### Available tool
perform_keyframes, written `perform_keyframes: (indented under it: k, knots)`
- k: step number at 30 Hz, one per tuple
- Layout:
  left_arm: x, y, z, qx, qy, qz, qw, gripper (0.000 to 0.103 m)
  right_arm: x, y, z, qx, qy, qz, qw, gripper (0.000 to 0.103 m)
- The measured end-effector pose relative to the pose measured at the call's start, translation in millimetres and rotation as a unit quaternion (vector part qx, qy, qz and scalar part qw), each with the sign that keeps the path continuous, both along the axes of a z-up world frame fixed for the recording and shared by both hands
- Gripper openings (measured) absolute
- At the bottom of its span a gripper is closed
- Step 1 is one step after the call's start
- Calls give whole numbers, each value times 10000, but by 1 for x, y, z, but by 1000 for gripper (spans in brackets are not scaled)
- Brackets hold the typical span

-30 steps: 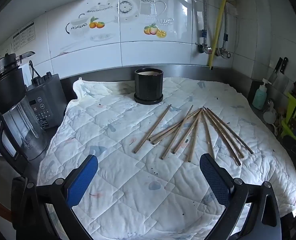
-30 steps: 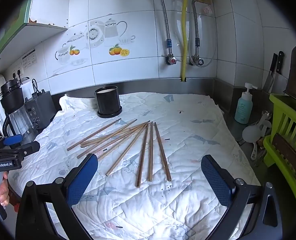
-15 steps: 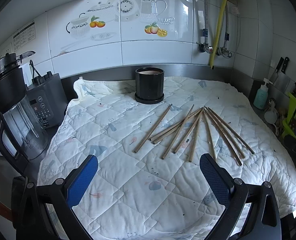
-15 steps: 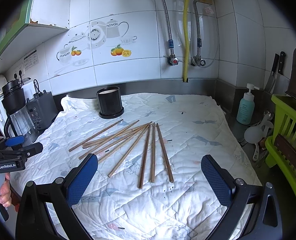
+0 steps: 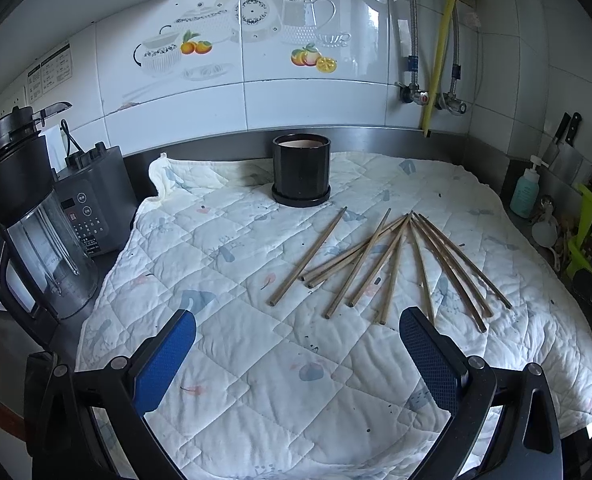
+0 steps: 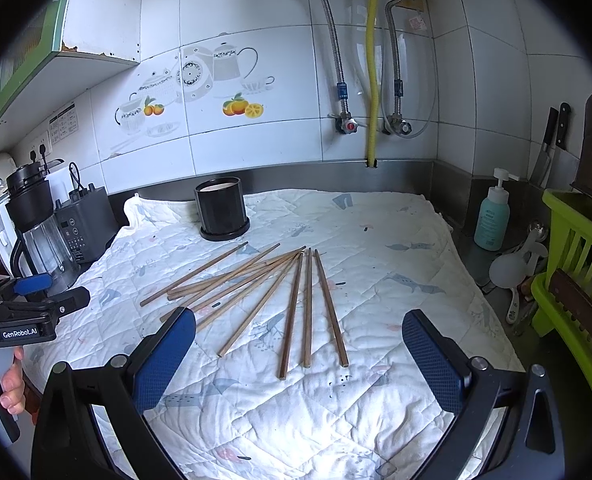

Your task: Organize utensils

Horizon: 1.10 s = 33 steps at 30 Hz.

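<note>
Both claws — left claw (image 5: 296, 344) and right claw (image 6: 298, 342) — are spread, empty. Chopsticks (image 6: 292, 300) lie ahead; better pinch one near its middle, then carry it to the pot (image 6: 222, 210) behind them.

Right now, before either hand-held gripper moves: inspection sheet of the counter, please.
Surface: white quilted cloth covers the counter, wrinkled at the back left corner.
Job's things: wooden chopsticks fanned loose on the cloth; black holder upright behind them, apart.
Clutter: nothing seen on the cloth.
Grippers: left hand-held gripper open, empty; right hand-held gripper open, empty.
Cables: black cord behind the blender base.
Surroundings: blender jug, soap bottle, green rack, knives, yellow pipe.
</note>
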State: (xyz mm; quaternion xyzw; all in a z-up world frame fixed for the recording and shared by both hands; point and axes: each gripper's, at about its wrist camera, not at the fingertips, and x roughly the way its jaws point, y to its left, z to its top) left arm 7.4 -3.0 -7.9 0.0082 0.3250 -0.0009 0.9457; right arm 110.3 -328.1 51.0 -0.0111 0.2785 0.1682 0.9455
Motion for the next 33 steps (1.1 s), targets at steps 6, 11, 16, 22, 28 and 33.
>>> perform_keyframes:
  k: [6, 11, 16, 22, 28, 33]
  knots:
    - [3, 3, -1, -130, 83, -71, 9999, 103, 0, 0, -1, 28, -8, 18, 10000, 103]
    - [4, 3, -2, -104, 74, -16, 9999, 103, 0, -1, -2, 29, 4, 20, 10000, 103]
    - [7, 7, -4, -117, 117, 4, 9999, 103, 0, 0, -3, 35, 12, 22, 10000, 103]
    - [12, 19, -10, -120, 106, 157, 9997, 103, 2, -1, -5, 25, 71, 26, 10000, 103]
    - [24, 36, -23, -172, 237, 242, 9993, 100, 4, -1, -11, -10, 121, 49, 9999, 103]
    - [45, 37, -42, 0, 440, 24, 9990, 82, 7, -1, -20, -46, 187, 76, 9998, 103]
